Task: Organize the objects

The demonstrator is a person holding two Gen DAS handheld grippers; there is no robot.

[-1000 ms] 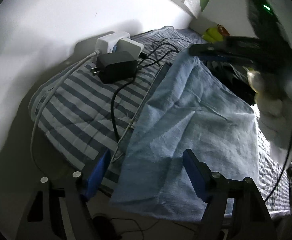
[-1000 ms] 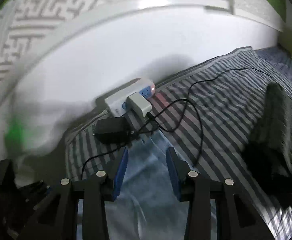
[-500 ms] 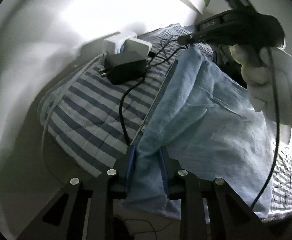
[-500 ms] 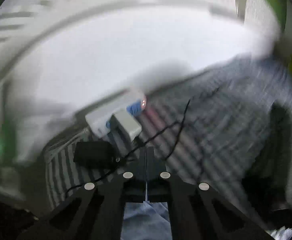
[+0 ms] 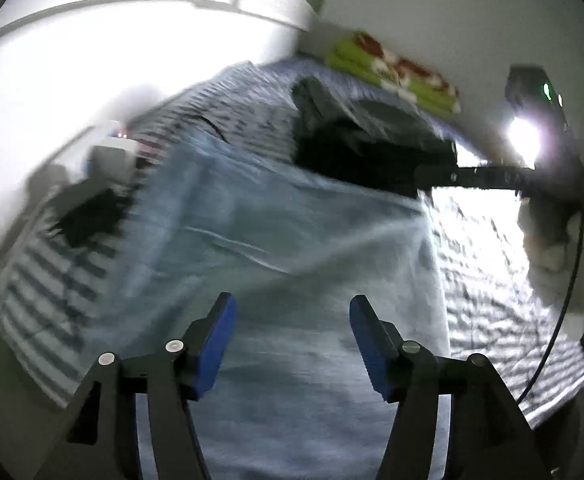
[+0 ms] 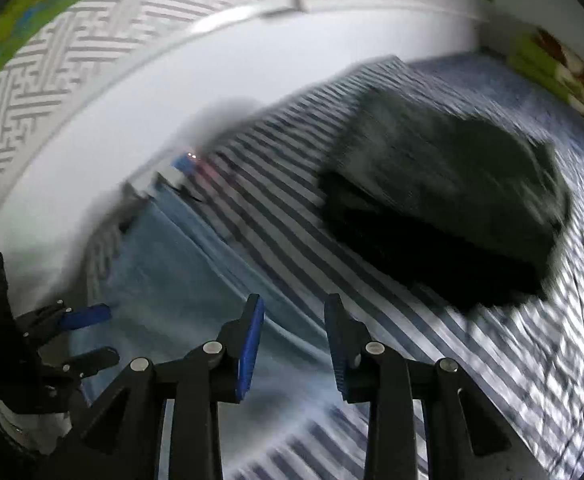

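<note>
The fingers of the left gripper [image 5: 289, 344] and right gripper [image 6: 294, 346] are opening with nothing between them, over the blue towel [image 5: 275, 236] on the striped bed [image 6: 432, 344]; it looks soft, light and floppy, so pinch an edge or corner.

Home bedroom, striped bedsheet [image 6: 292, 216] on a bed, patterned wallpaper [image 6: 71, 64], power strip [image 5: 111, 152]

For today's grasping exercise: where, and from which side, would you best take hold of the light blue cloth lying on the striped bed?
Probably its near edge: the light blue cloth lies flat, so pinch that hem from above, open jaws astride it.
</note>
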